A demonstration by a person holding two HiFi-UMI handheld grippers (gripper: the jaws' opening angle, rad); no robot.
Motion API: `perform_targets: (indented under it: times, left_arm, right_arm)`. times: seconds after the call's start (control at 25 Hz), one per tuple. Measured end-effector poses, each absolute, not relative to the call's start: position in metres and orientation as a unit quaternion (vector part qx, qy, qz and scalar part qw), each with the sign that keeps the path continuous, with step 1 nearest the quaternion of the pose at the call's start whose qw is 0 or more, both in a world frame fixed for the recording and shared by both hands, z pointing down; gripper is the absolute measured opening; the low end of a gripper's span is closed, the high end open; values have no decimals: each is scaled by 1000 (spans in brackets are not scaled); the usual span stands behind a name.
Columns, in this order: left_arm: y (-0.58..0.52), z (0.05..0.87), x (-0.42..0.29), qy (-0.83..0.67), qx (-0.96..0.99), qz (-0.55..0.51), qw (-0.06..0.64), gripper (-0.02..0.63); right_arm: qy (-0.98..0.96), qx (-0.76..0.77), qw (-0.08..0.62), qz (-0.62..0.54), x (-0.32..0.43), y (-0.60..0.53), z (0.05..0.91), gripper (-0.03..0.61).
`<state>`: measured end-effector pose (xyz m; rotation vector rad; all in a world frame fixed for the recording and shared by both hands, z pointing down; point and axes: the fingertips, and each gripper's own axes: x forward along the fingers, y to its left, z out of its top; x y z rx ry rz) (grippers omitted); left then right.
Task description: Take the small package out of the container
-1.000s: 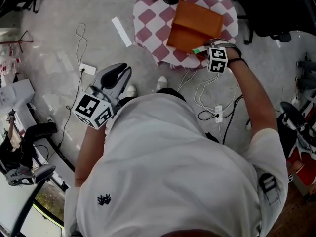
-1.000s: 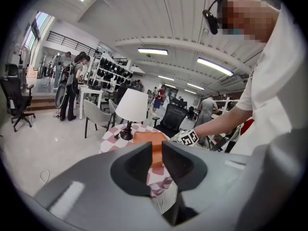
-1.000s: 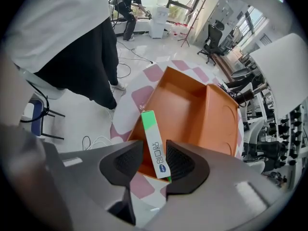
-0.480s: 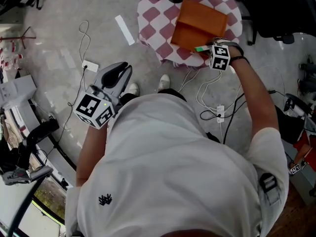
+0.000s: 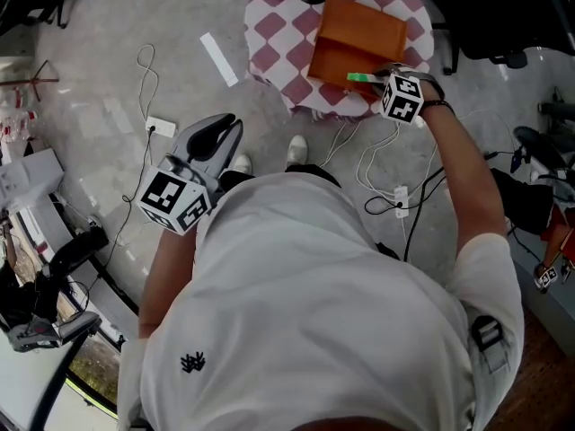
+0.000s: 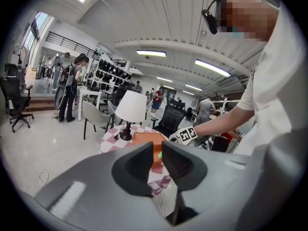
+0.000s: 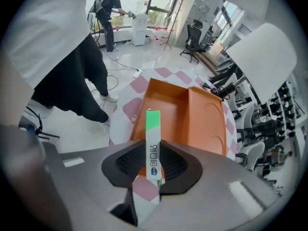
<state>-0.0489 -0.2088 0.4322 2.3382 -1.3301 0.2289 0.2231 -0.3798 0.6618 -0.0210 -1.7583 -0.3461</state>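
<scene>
The small package (image 7: 152, 148), a narrow white and green box, stands on end between the pads of my right gripper (image 7: 153, 165). The jaws are closing, and both pads touch its sides. In the head view its green end (image 5: 361, 78) sticks out from my right gripper (image 5: 373, 77) over the near edge of the orange container (image 5: 355, 39). The open orange container (image 7: 192, 114) lies on the checked table (image 5: 278, 34). My left gripper (image 5: 216, 137) hangs low at the left, far from the table. A narrow gap shows between the jaws of my left gripper (image 6: 158, 155), with nothing in it.
A white lamp (image 6: 131, 107) stands on the table behind the container. Cables and a power strip (image 5: 398, 200) lie on the floor near the person's feet. Office chairs (image 5: 503, 16) stand to the right, and equipment lies at the left edge.
The right gripper has shifted slightly along the container's near edge with the green package at its tips. The left gripper has stayed where it was.
</scene>
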Motion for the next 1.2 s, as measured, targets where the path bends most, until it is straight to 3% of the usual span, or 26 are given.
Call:
perform_targets:
  times: [0.56, 1.2]
  left_arm:
    - [-188, 424, -71, -419, 884, 119, 172, 106]
    - [-138, 429, -126, -358, 906, 139, 179, 83]
  right_arm:
    - [-782, 138, 604, -68, 217, -351, 590, 84]
    - [-787, 254, 561, 35, 173, -215, 528, 84]
